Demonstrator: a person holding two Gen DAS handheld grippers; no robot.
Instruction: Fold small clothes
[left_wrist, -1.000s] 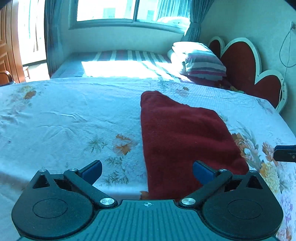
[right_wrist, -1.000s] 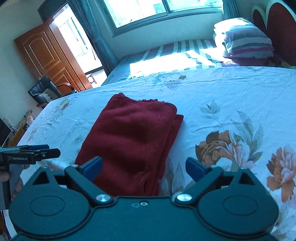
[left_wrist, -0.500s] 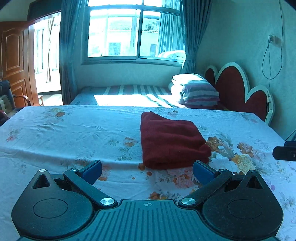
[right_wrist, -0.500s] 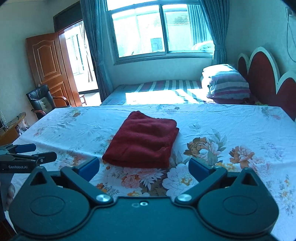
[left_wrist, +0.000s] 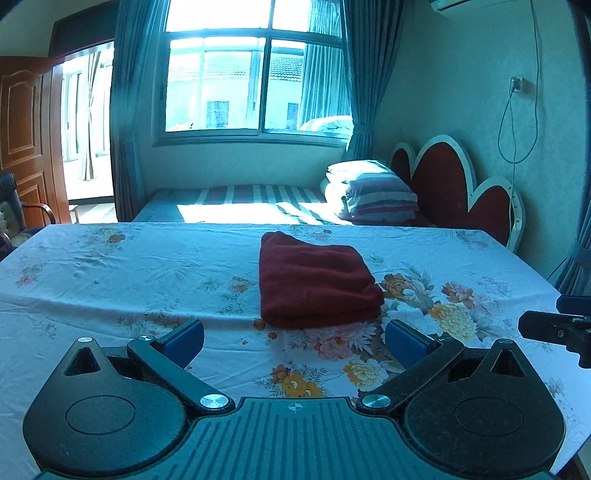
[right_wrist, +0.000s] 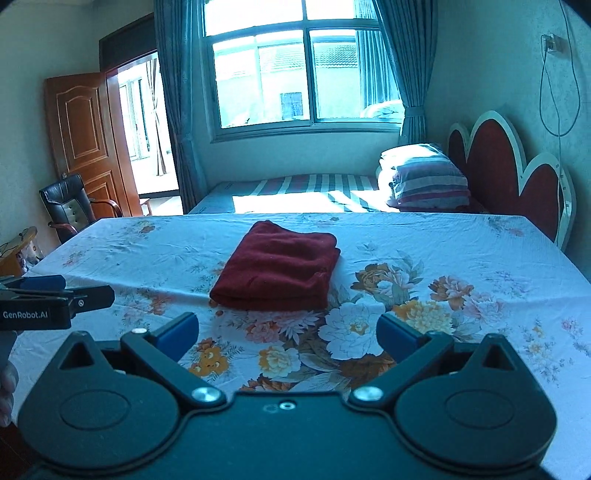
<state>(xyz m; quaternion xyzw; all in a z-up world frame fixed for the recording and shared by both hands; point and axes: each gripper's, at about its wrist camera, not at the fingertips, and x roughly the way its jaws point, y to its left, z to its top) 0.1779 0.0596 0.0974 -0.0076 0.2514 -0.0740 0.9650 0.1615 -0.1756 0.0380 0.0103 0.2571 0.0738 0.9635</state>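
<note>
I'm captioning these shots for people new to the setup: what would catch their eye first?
The dark red folded garment stands out, lying near the middle of the floral sheet. In front of it the right tool is open and holds nothing, and so is the left tool. Behind, a bright window and a red heart-shaped headboard draw the eye.
</note>
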